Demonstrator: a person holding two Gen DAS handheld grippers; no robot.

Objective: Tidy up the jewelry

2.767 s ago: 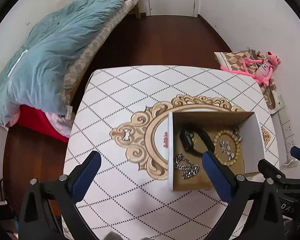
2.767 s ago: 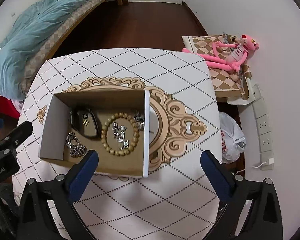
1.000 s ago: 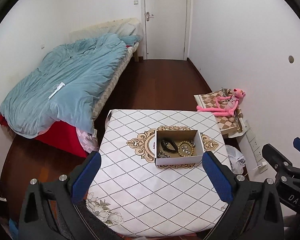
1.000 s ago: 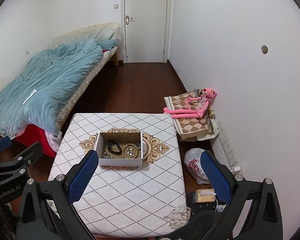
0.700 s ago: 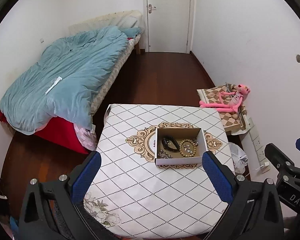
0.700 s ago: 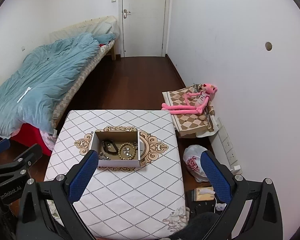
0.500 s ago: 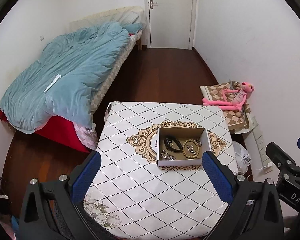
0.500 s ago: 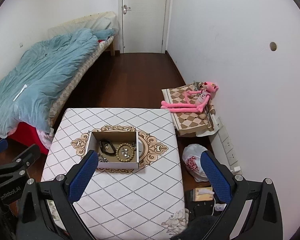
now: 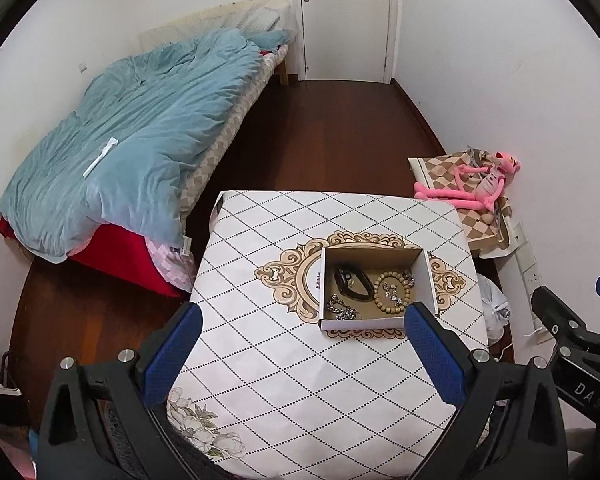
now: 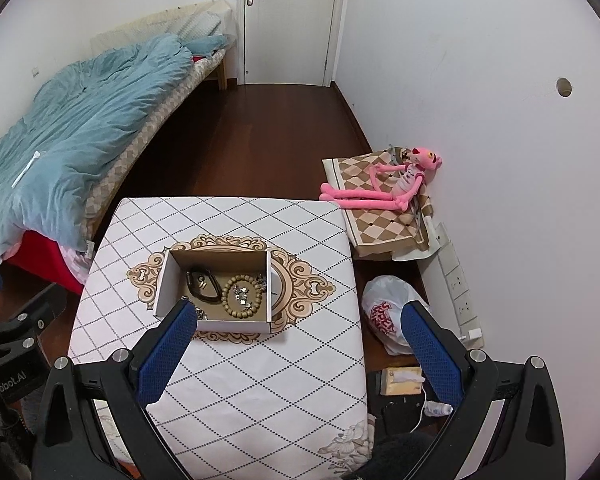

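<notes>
An open cardboard box [image 9: 374, 251] sits on the table with the diamond-pattern cloth [image 9: 284, 360]. In it lie a black watch [image 9: 352, 283], a wooden bead bracelet [image 9: 380, 302], a silver chain [image 9: 342, 308] and small silver pieces [image 9: 392, 292]. The box also shows in the right wrist view [image 10: 220, 258]. My left gripper [image 9: 300, 328] is open and empty, held high above the table's near side. My right gripper [image 10: 296, 324] is open and empty, also high above the table.
A bed with a blue duvet [image 9: 140, 128] stands left of the table. A pink plush toy [image 10: 384, 188] lies on a checked mat by the right wall. A white plastic bag [image 10: 388, 312] and a small box [image 10: 400, 380] sit on the floor right of the table. A closed door [image 10: 288, 20] is at the far end.
Both grippers rose far above the box, then dipped slightly toward the table over the last second. Both stay open and empty. The box and jewelry have not moved.
</notes>
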